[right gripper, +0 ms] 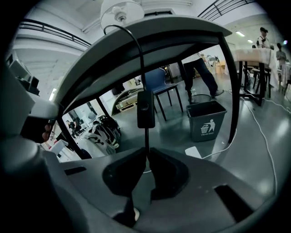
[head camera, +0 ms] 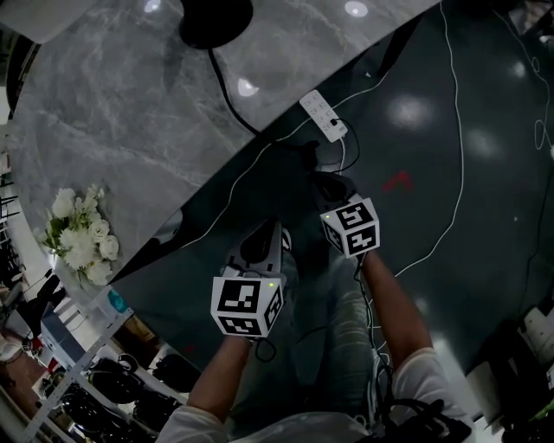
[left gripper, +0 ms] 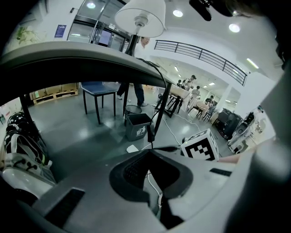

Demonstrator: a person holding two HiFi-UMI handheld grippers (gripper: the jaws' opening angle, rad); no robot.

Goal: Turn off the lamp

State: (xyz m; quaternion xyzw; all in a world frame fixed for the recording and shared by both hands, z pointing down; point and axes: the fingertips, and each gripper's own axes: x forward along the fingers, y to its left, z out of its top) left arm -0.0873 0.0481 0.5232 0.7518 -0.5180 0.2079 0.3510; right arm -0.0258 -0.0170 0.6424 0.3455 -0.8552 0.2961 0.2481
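The lamp's black base (head camera: pixel 216 19) stands on the marble table (head camera: pixel 121 121). Its white shade (right gripper: pixel 122 11) shows above the table edge. The black cord drops off the edge with an inline switch (right gripper: pixel 146 108) hanging on it. My right gripper (right gripper: pixel 146 157) is shut on the cord just below that switch. In the head view it (head camera: pixel 329 184) is under the table's rim. My left gripper (left gripper: pixel 151 151) is shut, lower and nearer to me (head camera: pixel 264 238). The switch (left gripper: pixel 149 133) hangs farther off beyond its tips, and I see nothing pinched between them.
A white power strip (head camera: pixel 323 115) lies at the table edge, with thin cables trailing over the dark floor. White flowers (head camera: pixel 80 235) stand at the left. A grey bin (right gripper: pixel 207 119) and a black table leg (right gripper: pixel 230 86) are behind the cord.
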